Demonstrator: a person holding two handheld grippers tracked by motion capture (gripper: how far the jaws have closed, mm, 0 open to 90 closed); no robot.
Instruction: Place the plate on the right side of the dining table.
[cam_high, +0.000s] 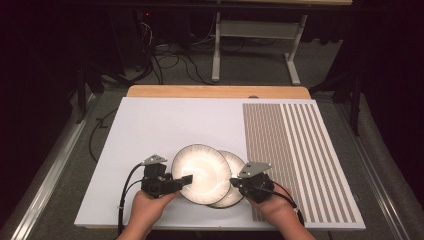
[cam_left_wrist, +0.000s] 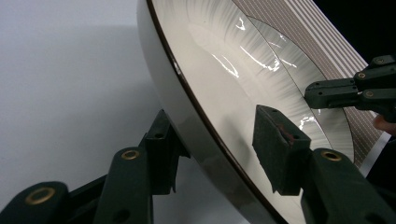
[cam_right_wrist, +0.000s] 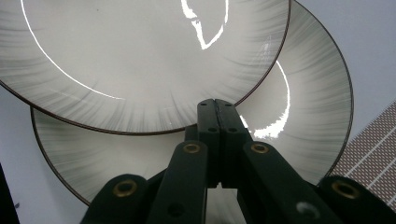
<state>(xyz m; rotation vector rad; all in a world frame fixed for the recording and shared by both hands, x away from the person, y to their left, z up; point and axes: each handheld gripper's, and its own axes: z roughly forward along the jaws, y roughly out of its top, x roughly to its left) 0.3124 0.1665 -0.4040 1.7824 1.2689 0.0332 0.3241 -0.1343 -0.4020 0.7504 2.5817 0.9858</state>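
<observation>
Left tongs (cam_left_wrist: 212, 140) seemingly astride upper plate (cam_left_wrist: 219, 70)

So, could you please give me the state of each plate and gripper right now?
Upper plate: overlapping the lower plate, its rim between the left gripper's jaws, tilted in the left gripper view.
Lower plate: lying on the white board, partly covered.
Left gripper: jaws set either side of the upper plate's rim.
Right gripper: jaws shut together, empty, over the lower plate.
</observation>
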